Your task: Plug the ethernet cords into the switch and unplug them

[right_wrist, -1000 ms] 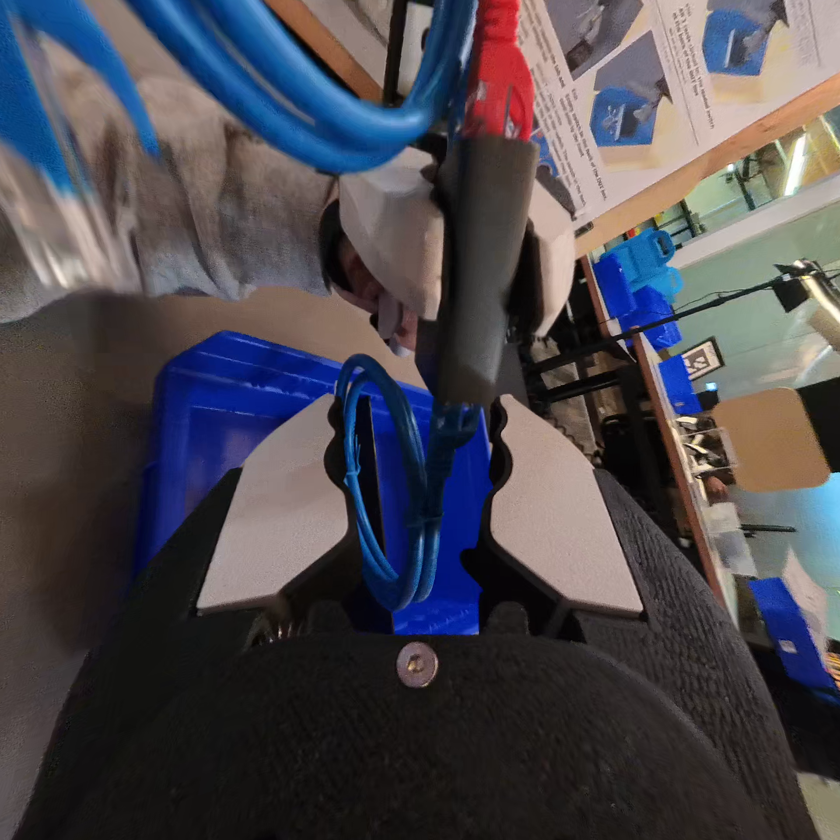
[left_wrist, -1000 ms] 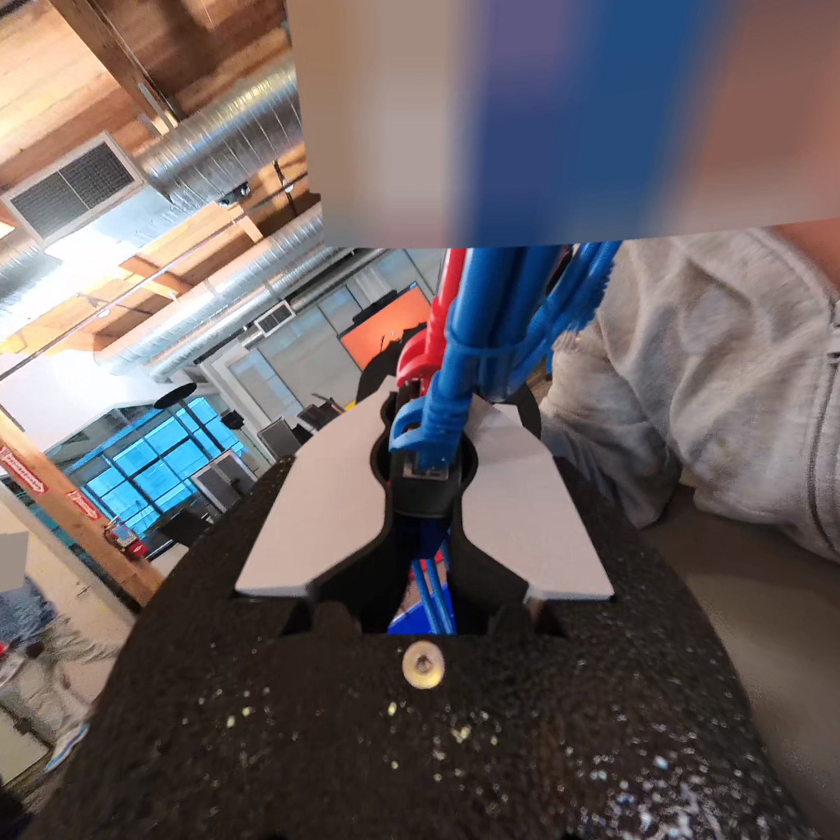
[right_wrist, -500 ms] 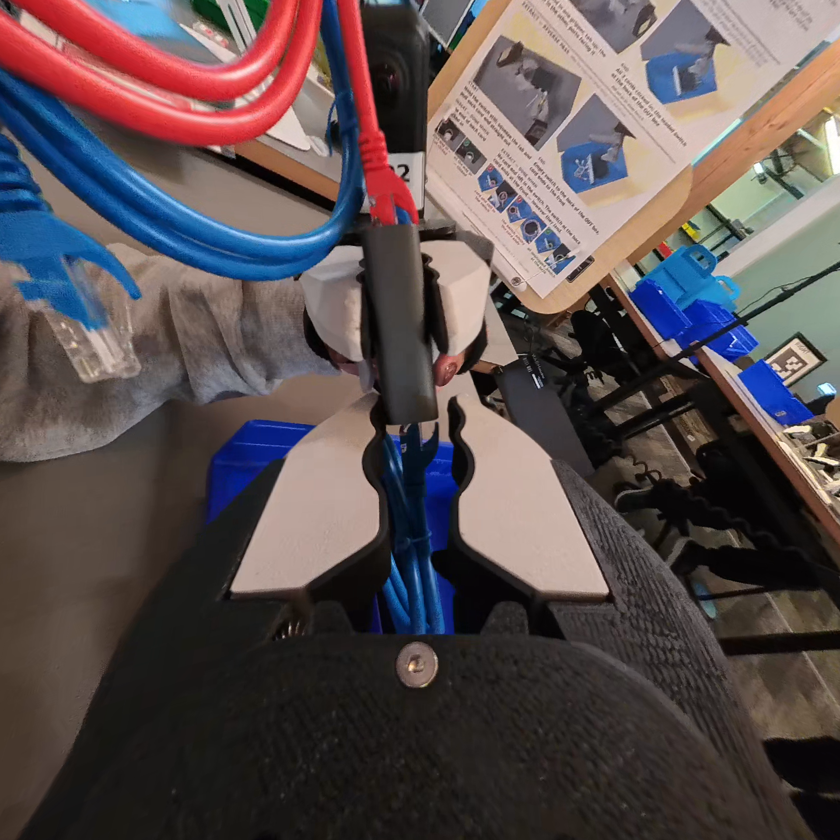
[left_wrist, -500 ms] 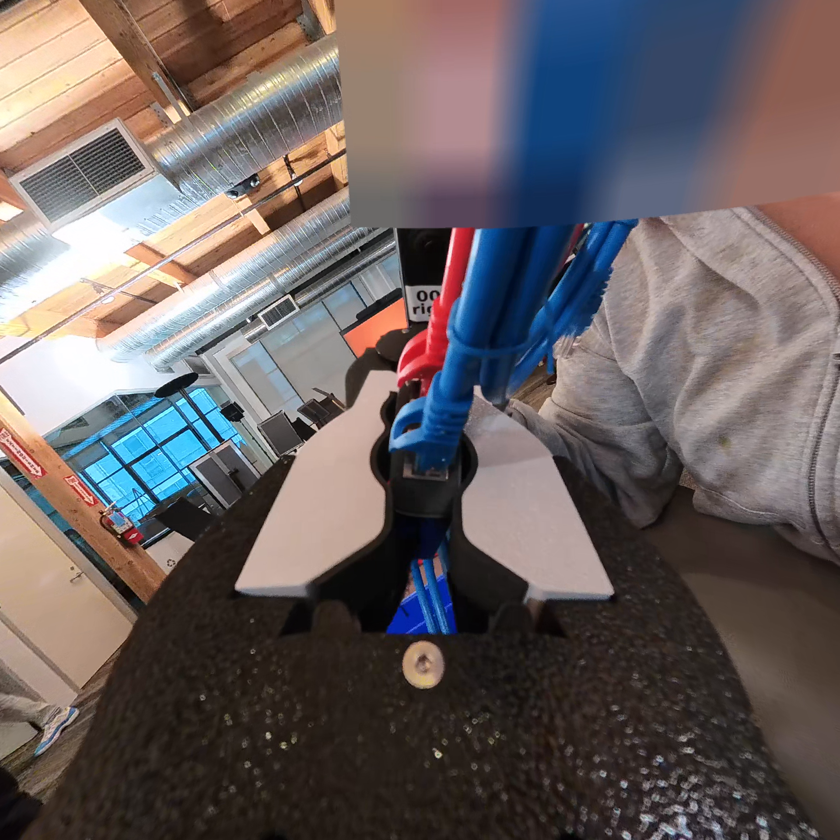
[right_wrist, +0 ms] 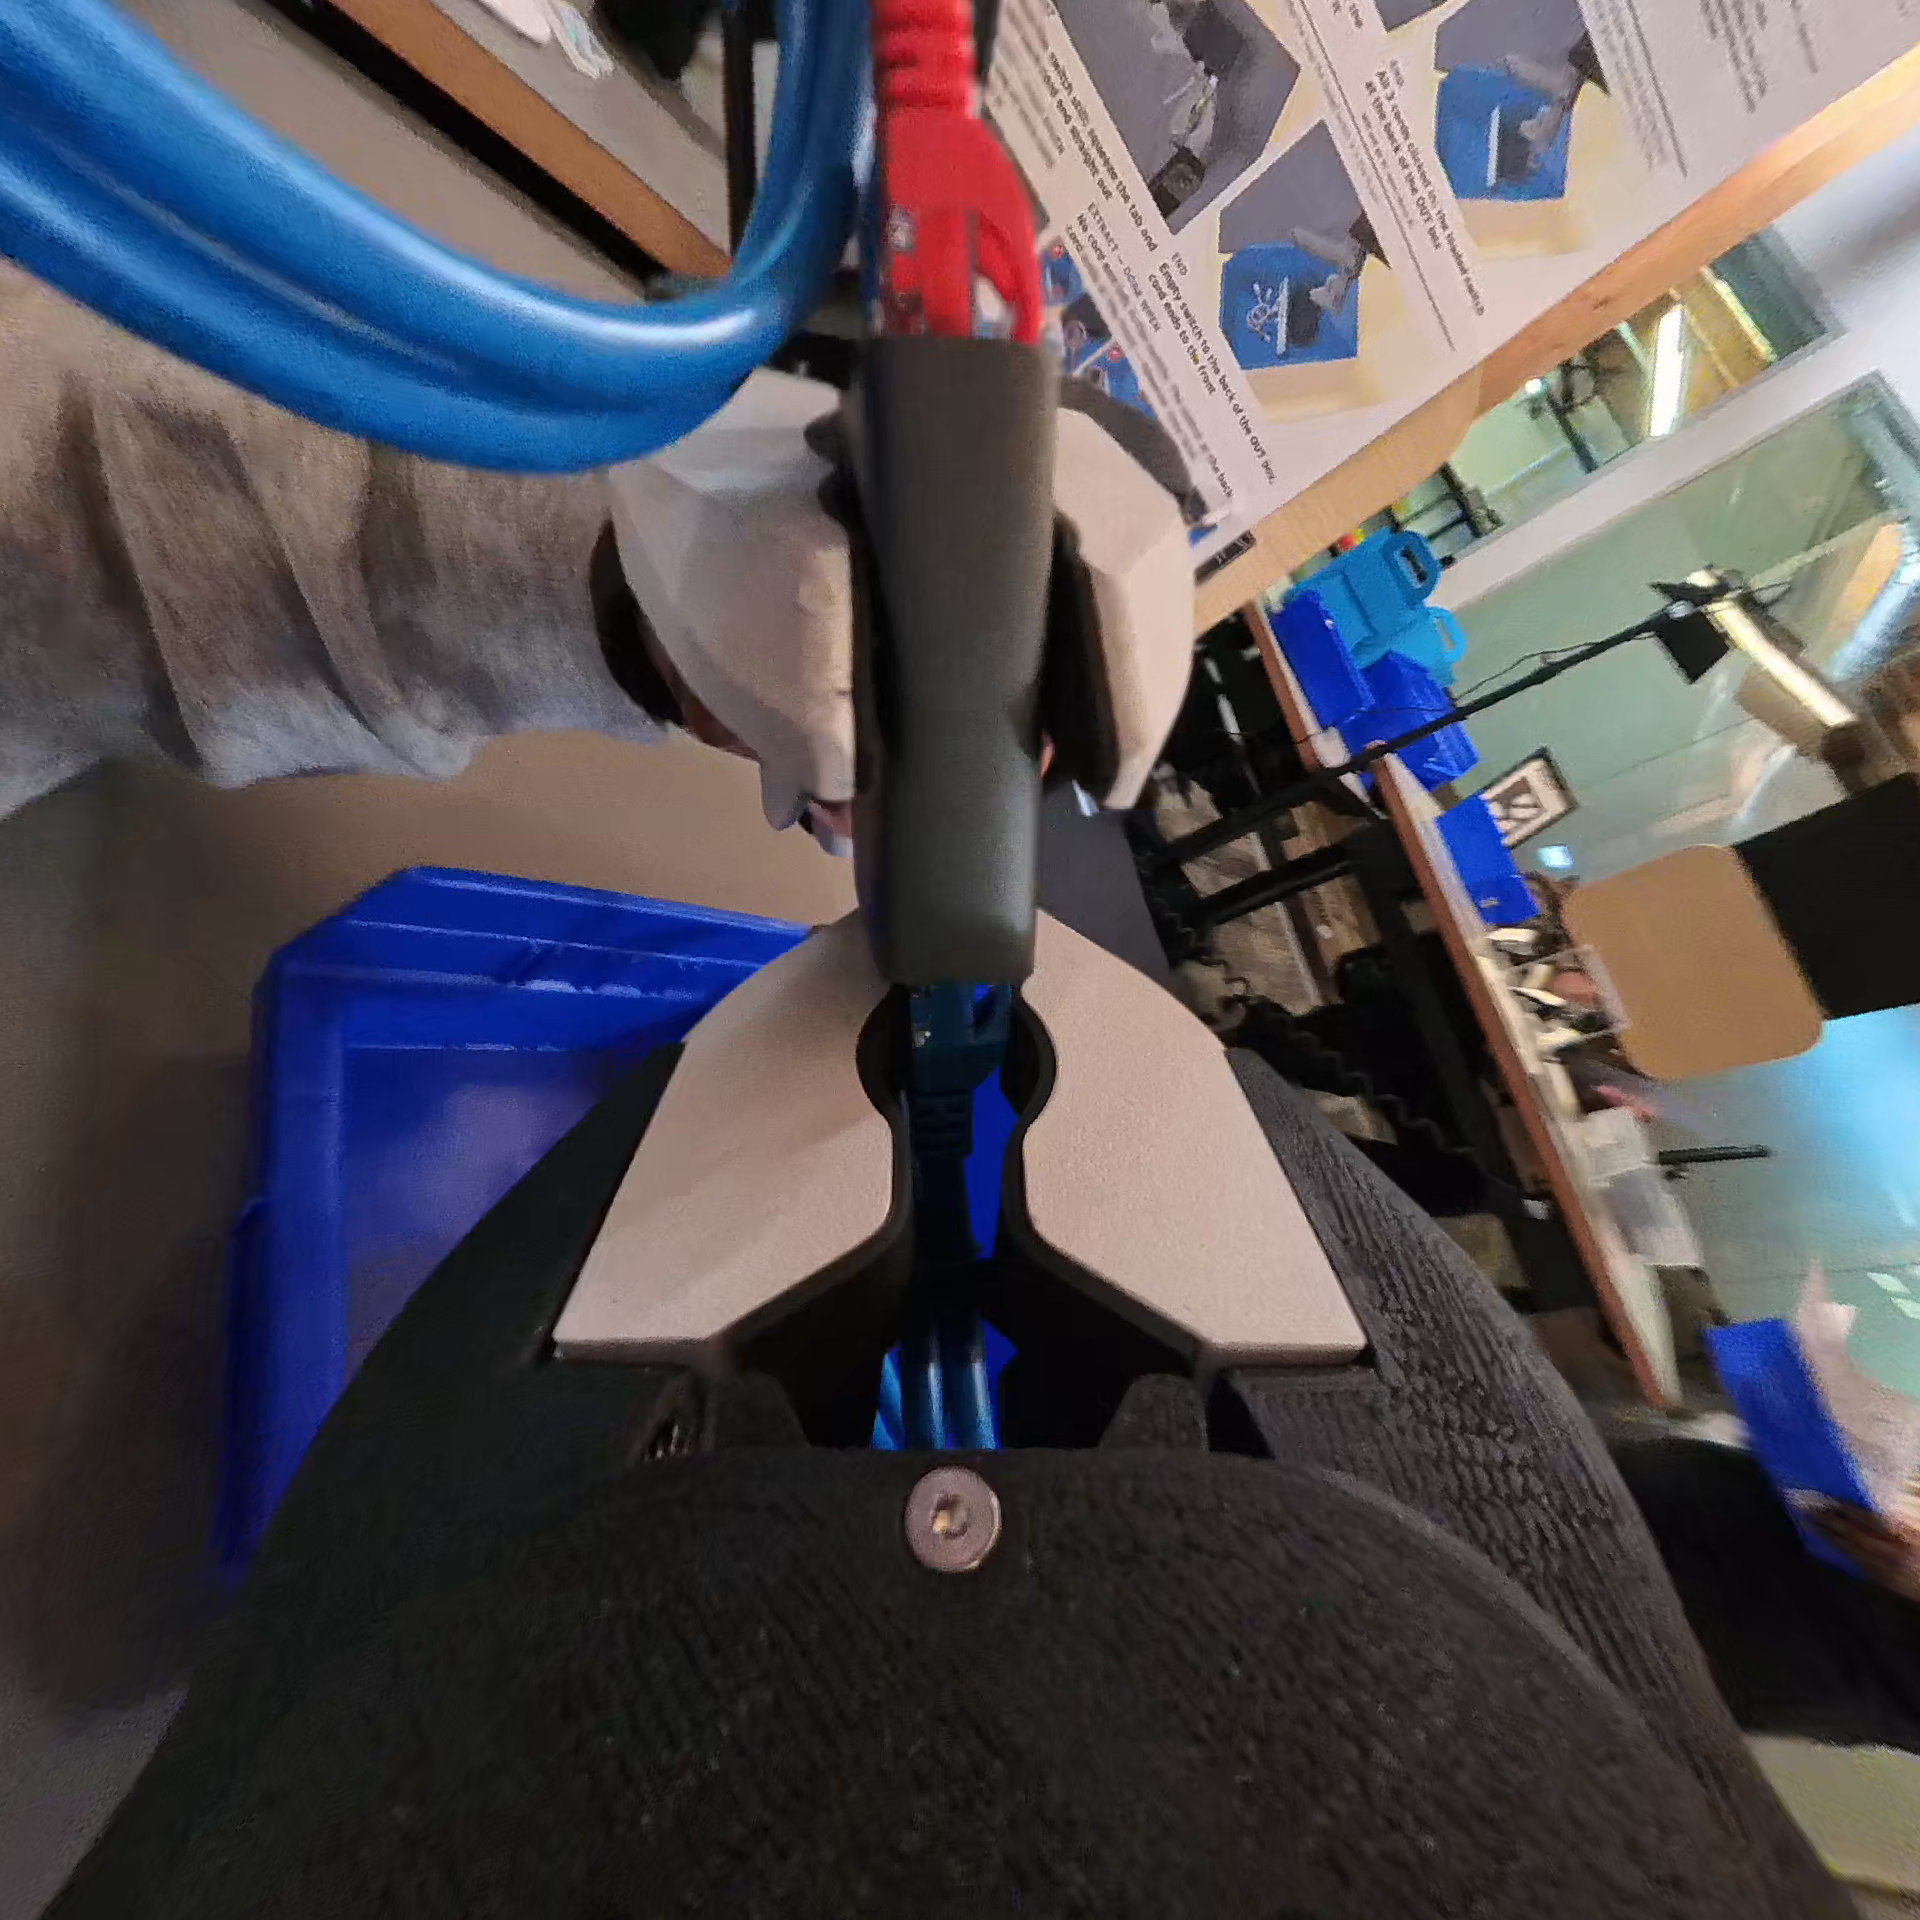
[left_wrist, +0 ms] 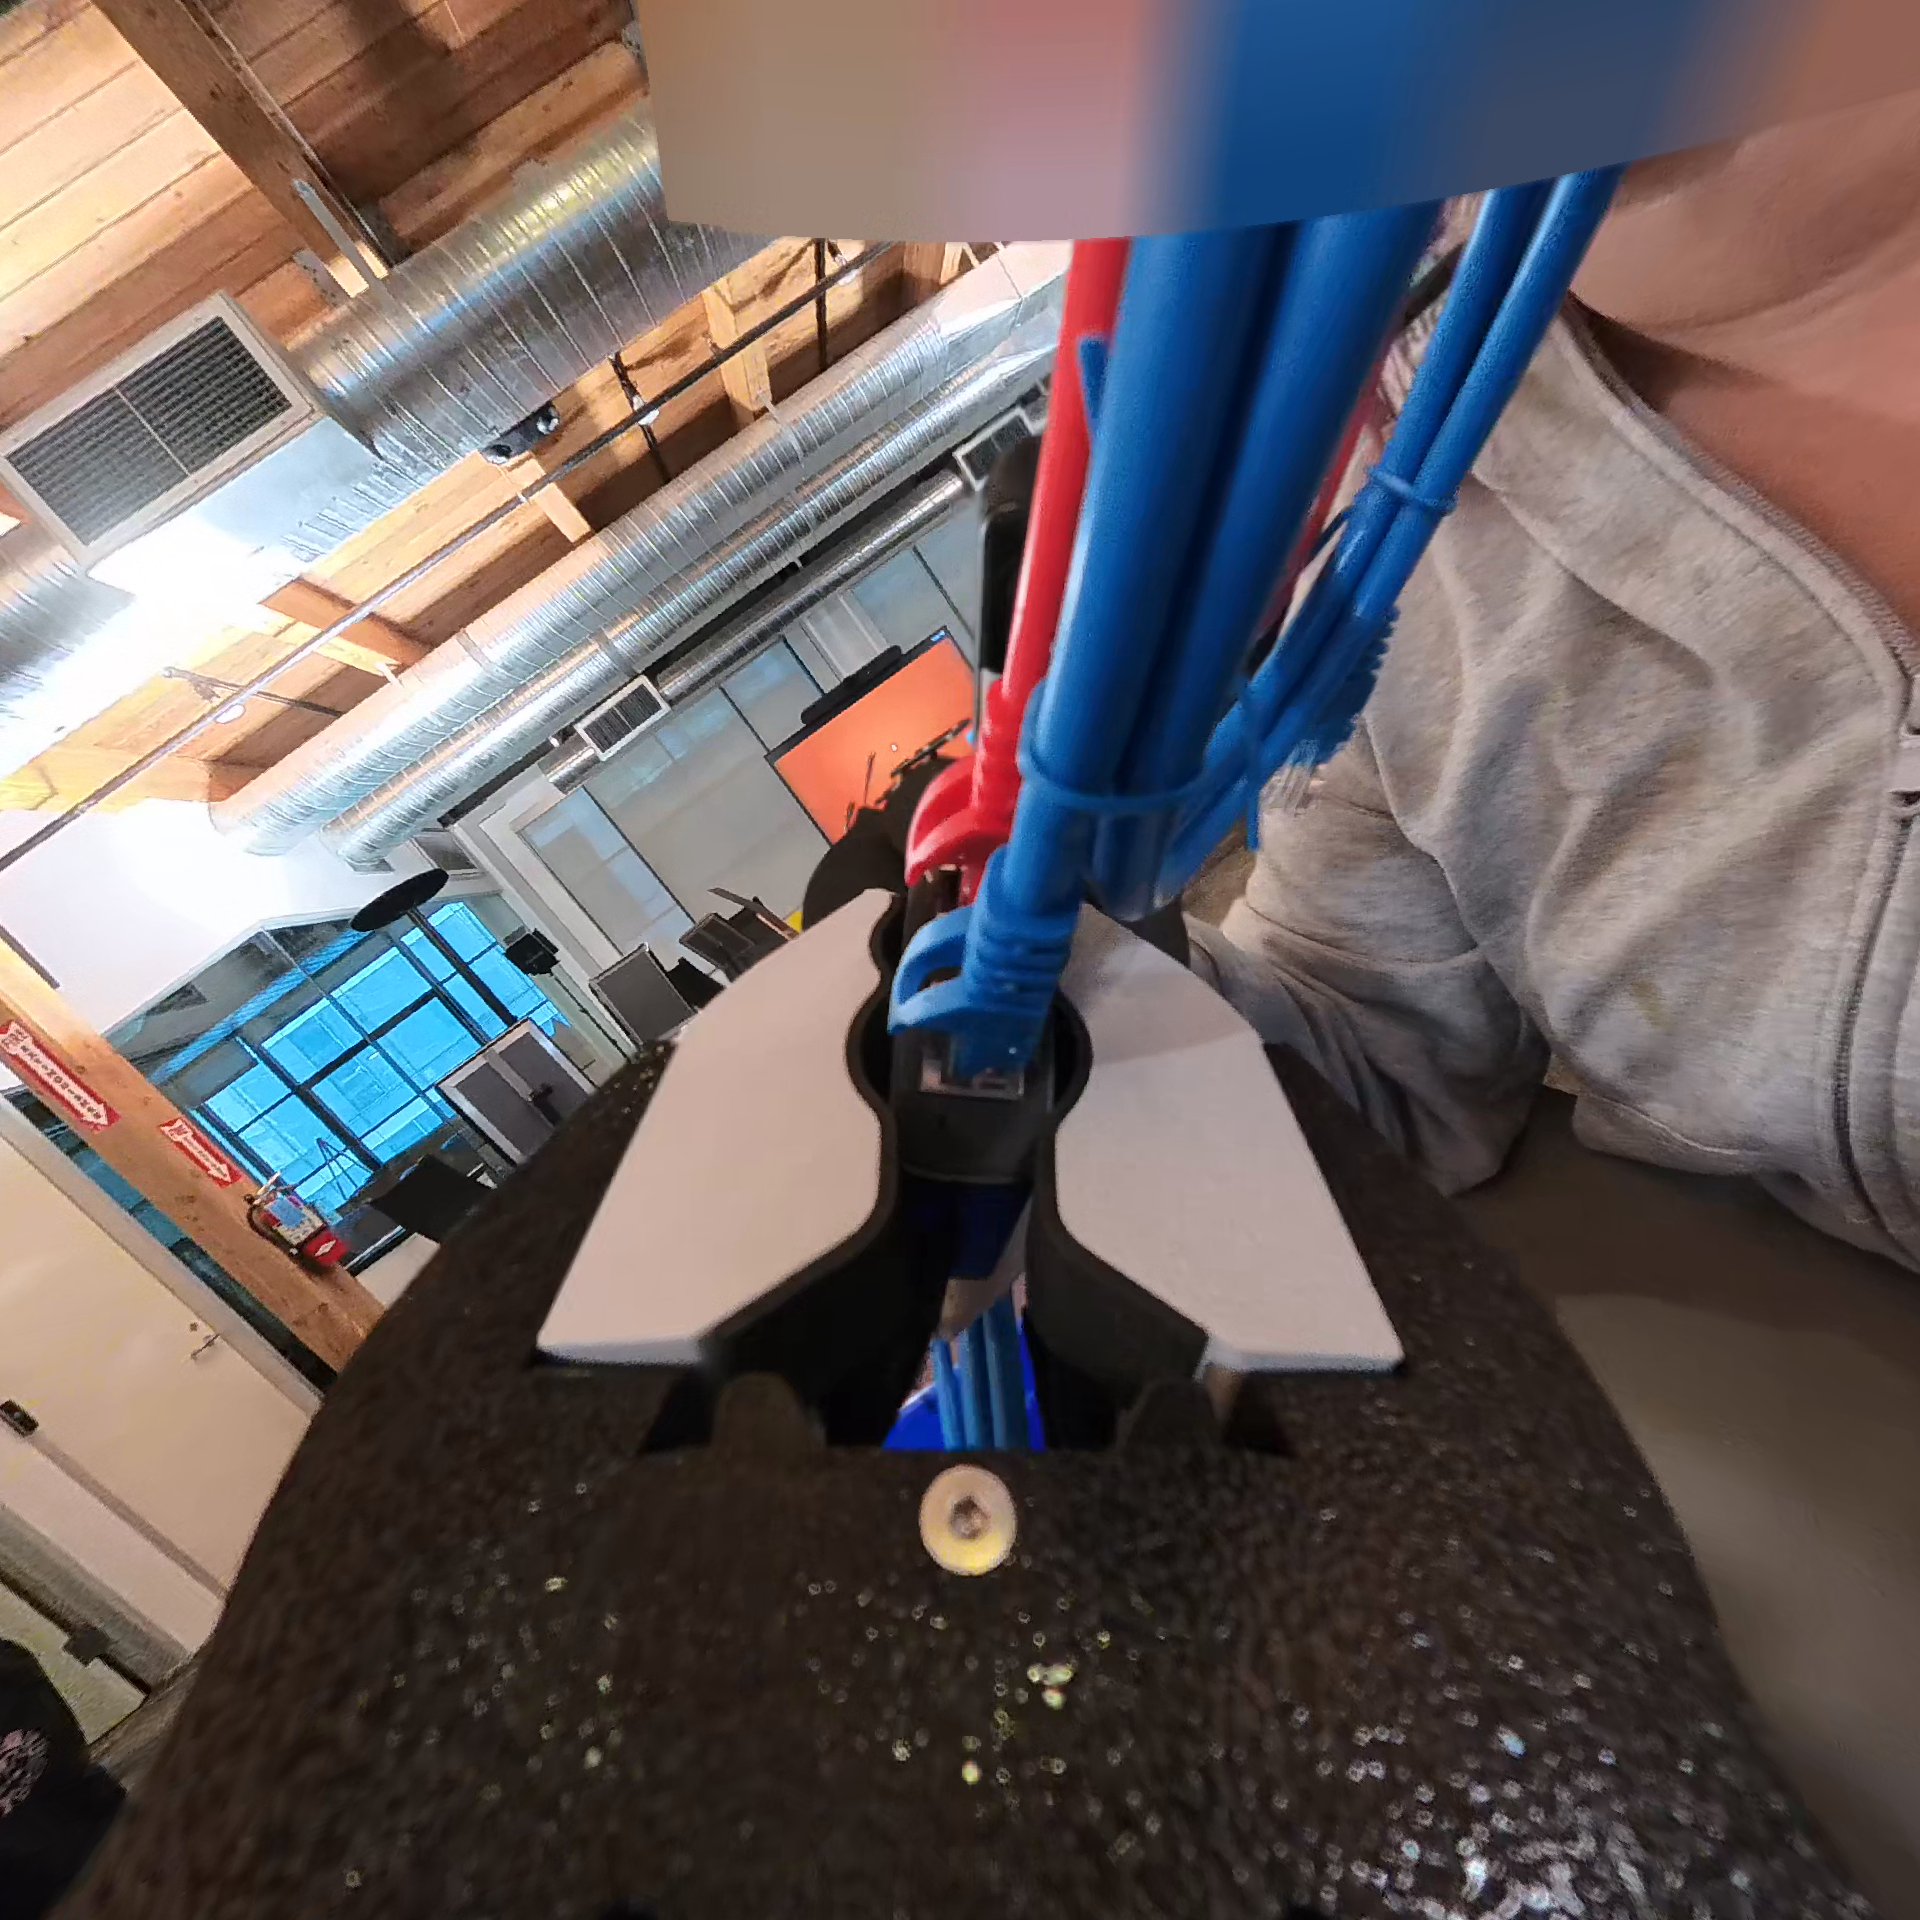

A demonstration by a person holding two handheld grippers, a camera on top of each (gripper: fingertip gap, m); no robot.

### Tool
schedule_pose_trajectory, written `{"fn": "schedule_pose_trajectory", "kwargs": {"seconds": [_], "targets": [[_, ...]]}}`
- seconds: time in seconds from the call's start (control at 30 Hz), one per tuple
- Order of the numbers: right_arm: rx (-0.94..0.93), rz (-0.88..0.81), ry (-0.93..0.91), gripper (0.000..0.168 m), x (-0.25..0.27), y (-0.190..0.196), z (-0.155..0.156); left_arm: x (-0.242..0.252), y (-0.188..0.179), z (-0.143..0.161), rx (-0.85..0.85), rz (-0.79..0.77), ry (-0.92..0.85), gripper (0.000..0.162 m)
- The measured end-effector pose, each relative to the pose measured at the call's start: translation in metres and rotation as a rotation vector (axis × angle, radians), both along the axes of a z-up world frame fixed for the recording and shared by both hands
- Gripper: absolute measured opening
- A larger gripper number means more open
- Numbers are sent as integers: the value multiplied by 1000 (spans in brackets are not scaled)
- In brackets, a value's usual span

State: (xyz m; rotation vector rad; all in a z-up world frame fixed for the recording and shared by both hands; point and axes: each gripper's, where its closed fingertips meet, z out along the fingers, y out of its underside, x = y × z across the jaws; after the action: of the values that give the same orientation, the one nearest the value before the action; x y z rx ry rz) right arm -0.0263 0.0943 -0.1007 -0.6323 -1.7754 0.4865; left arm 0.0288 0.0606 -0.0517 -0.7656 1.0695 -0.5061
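Observation:
My left gripper (left_wrist: 977, 1029) is shut on a small black box (left_wrist: 971, 1127) and holds it in the air. A blue plug (left_wrist: 982, 987) and a red plug (left_wrist: 951, 821) sit in the box's far end, with a tied bundle of blue cables (left_wrist: 1174, 540) rising from them. In the right wrist view the black box (right_wrist: 951, 665) stands just beyond my right gripper (right_wrist: 951, 1003), clamped between the left gripper's white fingers (right_wrist: 748, 603). My right gripper is shut on a blue cable plug (right_wrist: 945, 1107) at the box's near end. The red plug (right_wrist: 951, 229) enters the far end.
A blue plastic bin (right_wrist: 436, 1081) sits on the grey table (right_wrist: 104, 1039) below the grippers. A person's grey sleeve (left_wrist: 1610, 883) is close on the right of the left wrist view. A board with instruction sheets (right_wrist: 1403, 156) stands behind. Shelves with blue bins (right_wrist: 1382, 686) are farther right.
My right gripper was open around the hanging blue cable; it has closed on the blue plug right under the black box. My left gripper keeps its hold on the box.

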Motion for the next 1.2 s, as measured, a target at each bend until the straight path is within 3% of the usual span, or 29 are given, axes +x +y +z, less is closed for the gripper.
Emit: {"fn": "schedule_pose_trajectory", "kwargs": {"seconds": [0.2, 0.53, 1.2], "targets": [[313, -56, 12, 14, 9, 3, -8, 13, -4, -12, -22, 2, 134, 22], [551, -1, -20, 15, 27, -2, -6, 24, -11, -18, -31, -32, 203, 22], [493, 22, -36, 13, 43, 15, -17, 36, 10, -36, -76, 51, 283, 22]]}}
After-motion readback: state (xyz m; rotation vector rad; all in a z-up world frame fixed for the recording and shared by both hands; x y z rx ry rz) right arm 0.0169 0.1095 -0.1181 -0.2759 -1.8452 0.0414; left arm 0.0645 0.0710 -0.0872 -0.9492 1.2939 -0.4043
